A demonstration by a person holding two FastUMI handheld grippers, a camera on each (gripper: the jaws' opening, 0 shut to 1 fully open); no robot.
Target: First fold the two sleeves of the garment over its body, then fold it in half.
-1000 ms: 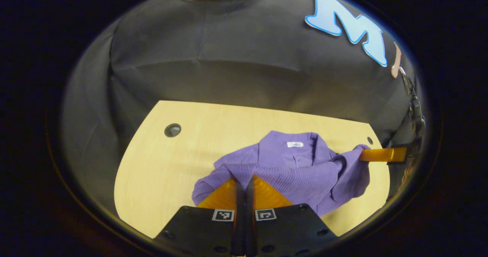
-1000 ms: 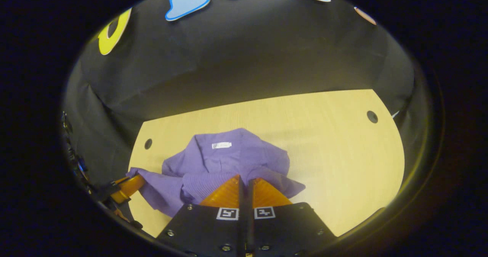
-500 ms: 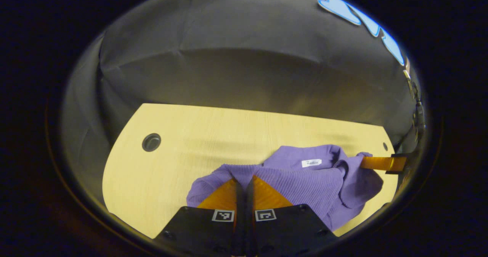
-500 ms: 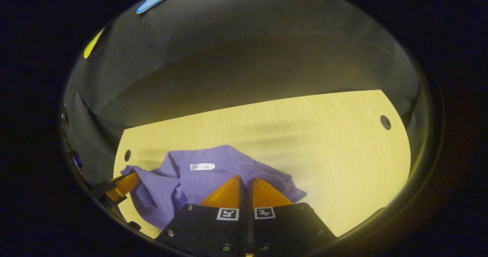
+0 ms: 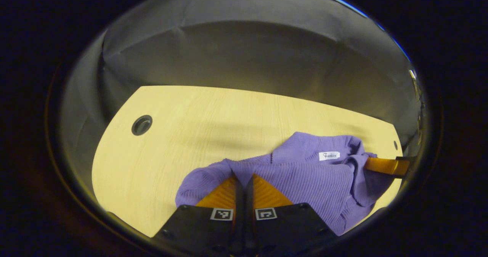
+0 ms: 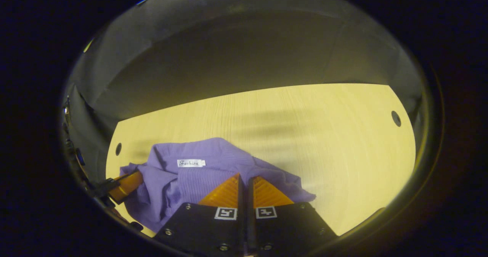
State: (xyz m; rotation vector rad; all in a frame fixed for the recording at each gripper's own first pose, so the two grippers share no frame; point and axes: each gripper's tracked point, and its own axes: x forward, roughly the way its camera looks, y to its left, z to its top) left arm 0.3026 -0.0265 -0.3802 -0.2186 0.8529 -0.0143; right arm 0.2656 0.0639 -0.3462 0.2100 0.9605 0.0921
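Since a second ago the purple ribbed knit garment (image 5: pixel 301 177) has been carried forward over itself, so its lifted lower edge now covers more of the collar end, and the booth wall's upper part has dropped out of both views as the cameras tip down. The garment lies bunched on the pale wood-grain desk (image 5: pixel 183 135), toward the right part of the desk in the left gripper view and toward the left part in the right gripper view (image 6: pixel 198 173). A small white neck label (image 5: pixel 329 156) faces up near its far edge.

The left hand-held gripper (image 5: pixel 244 179), with orange wedge-shaped fingers and a black body, has its fingers pressed together on a fold of the purple fabric at the near edge. The right hand-held gripper (image 6: pixel 245 179) is closed the same way on the cloth's edge, fabric draping to both sides of its tips. In the left gripper view the right one's orange finger (image 5: pixel 383 165) reaches into the garment from the far right; in the right gripper view the left one (image 6: pixel 127 182) meets the cloth at the lower left.

The desk has a rounded outline and a dark round cable hole near each far corner (image 5: pixel 142 124) (image 6: pixel 395 118). Soft shadows cross the wood beyond the garment. Black wrinkled cloth (image 5: pixel 244 55) hangs behind the desk as the booth's wall.
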